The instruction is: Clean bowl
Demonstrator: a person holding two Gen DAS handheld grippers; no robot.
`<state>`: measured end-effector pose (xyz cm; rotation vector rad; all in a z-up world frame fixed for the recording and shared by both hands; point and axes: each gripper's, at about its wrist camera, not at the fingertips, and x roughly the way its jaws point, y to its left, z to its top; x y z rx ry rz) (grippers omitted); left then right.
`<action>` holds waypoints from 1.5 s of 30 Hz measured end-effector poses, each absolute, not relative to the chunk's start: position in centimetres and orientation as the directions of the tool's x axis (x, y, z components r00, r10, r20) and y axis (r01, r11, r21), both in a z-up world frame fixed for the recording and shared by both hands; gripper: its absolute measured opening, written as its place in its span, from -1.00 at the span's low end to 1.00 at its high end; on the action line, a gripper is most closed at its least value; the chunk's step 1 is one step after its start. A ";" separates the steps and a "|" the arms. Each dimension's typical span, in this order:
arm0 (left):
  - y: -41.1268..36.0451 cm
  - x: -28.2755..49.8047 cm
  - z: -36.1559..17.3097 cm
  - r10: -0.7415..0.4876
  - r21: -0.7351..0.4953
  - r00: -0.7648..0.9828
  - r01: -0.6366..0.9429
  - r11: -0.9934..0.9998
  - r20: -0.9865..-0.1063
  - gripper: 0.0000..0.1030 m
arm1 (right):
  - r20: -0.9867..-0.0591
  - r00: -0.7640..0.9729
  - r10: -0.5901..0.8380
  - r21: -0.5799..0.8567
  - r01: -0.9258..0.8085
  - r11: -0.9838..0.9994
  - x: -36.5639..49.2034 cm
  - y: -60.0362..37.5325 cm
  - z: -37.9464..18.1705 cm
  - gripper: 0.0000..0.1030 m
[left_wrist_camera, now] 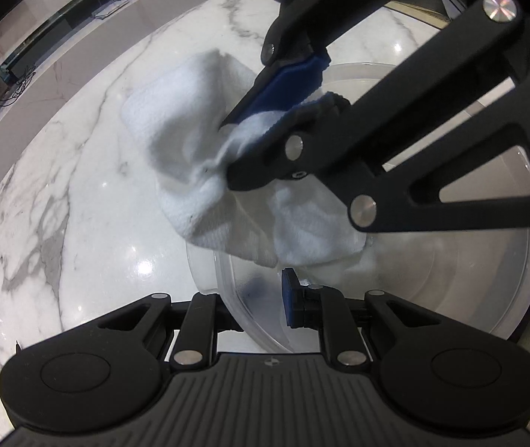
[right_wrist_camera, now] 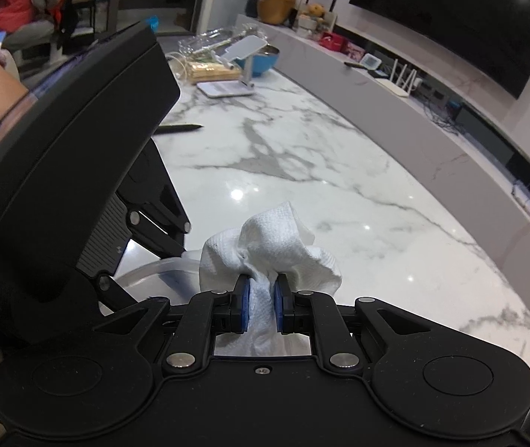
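Note:
A clear plastic bowl [left_wrist_camera: 451,272] rests on the white marble table [left_wrist_camera: 97,193]. My left gripper [left_wrist_camera: 257,305] is shut on the bowl's near rim, with one blue pad inside the wall. My right gripper [right_wrist_camera: 261,305] is shut on a crumpled white paper towel [right_wrist_camera: 276,249]. In the left wrist view the right gripper [left_wrist_camera: 265,126] comes in from the upper right and holds the towel [left_wrist_camera: 205,164] over the bowl's left rim, partly hanging inside. In the right wrist view only a bit of the bowl's rim [right_wrist_camera: 153,270] shows, beside the left gripper's body [right_wrist_camera: 78,156].
A black pen [right_wrist_camera: 179,128] lies on the marble farther back. A white phone stand [right_wrist_camera: 239,70], a blue bowl [right_wrist_camera: 265,61] and plastic packets stand at the table's far end. A grey ledge [right_wrist_camera: 395,111] runs along the table's far side, with a television above it.

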<state>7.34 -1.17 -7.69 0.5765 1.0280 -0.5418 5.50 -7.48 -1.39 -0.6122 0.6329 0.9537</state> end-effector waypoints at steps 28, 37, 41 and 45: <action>0.3 14.4 -9.0 -0.139 0.199 0.423 0.660 0.724 -0.895 -0.72 | -0.750 0.293 0.593 -0.025 -0.908 0.417 4.6 -7.2 -1.0 -0.78; 1.0 17.3 -9.4 -0.139 0.201 0.425 0.659 0.725 -0.895 -0.72 | -0.791 0.437 0.428 -0.171 -0.830 0.531 5.6 -8.1 -1.9 -0.78; 1.4 18.8 -9.7 -0.138 0.201 0.425 0.659 0.725 -0.895 -0.72 | -0.800 0.457 0.388 -0.197 -0.811 0.551 5.7 -8.7 -1.8 -0.79; 1.4 19.9 -10.1 -0.138 0.201 0.425 0.658 0.726 -0.895 -0.72 | -0.809 0.487 0.328 -0.263 -0.800 0.539 5.1 -8.9 -2.0 -0.80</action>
